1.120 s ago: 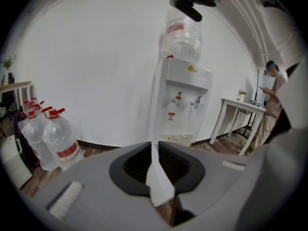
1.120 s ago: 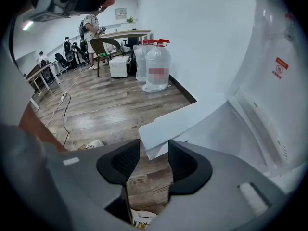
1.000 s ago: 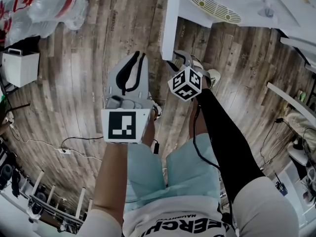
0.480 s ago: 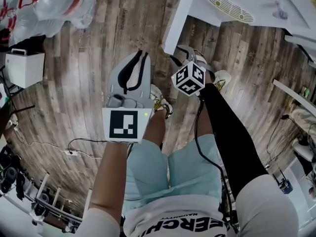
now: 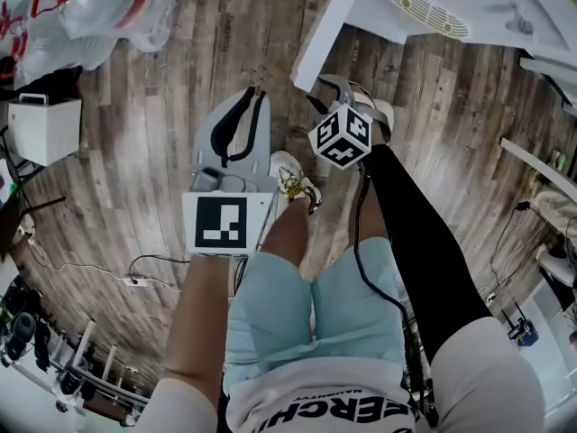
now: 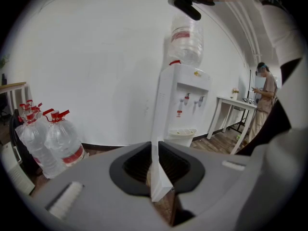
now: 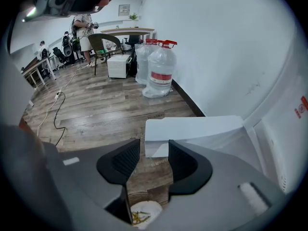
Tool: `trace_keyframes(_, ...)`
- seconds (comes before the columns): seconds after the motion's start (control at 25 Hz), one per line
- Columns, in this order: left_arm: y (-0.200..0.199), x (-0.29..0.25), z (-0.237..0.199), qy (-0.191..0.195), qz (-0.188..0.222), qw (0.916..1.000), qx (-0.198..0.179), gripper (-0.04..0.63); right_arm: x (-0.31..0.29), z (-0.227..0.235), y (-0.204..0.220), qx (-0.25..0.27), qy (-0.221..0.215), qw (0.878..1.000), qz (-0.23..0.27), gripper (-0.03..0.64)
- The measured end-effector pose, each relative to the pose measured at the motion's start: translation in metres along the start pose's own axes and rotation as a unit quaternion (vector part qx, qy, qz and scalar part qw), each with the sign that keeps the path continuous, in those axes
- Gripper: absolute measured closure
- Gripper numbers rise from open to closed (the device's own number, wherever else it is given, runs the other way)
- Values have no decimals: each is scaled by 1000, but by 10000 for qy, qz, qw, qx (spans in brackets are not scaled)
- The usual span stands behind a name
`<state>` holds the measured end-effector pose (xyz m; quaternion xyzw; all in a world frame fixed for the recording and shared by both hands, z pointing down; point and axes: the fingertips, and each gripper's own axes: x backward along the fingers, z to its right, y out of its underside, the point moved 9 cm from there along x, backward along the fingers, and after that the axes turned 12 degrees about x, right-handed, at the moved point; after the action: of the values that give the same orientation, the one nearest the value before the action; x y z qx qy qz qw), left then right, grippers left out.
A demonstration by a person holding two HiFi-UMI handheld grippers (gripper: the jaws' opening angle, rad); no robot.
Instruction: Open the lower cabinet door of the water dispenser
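Lower cabinet door (image 5: 317, 36) of the water dispenser (image 5: 424, 12) is seen swung open over the wooden floor (image 5: 180, 79). The right gripper (image 7: 154, 150) is held with jaws well apart, the door's free edge framed between them (contact cannot be judged). The left gripper (image 6: 155, 150) is held beside it with jaws narrowly parted, nothing gripped

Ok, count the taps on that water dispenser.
2. Both are on the front panel of the water dispenser, side by side above the drip tray: the left tap and the right tap. None looks hidden.
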<state>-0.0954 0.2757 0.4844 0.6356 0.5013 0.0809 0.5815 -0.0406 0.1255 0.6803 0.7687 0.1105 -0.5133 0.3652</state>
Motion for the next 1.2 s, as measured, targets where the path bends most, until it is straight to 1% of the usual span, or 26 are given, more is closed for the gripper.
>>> trace_keyframes(0.2,-2,-1,-4,-47,-6,10000,-15,535,-3,3,-5,-2,-69,10000,33,437)
trace_keyframes(0.36,-5,2,-9,-144,-19,9999,59,537,-9,3,-11,238,-96,9996,87,437)
trace_keyframes(0.6,-8,-3,-19,-249,-88,9996,83,537,-18,7,-23,435,-237,9986,160,437)
trace_keyframes(0.72,-15,-8,-26,-324,-33,9993,168,535,-23,12,-31,584,-350,9976,147,437)
trace_keyframes(1.2,-42,-21,-37,-535,91,9982,266,535,-34,29,-53,1149,-807,9900,135,437)
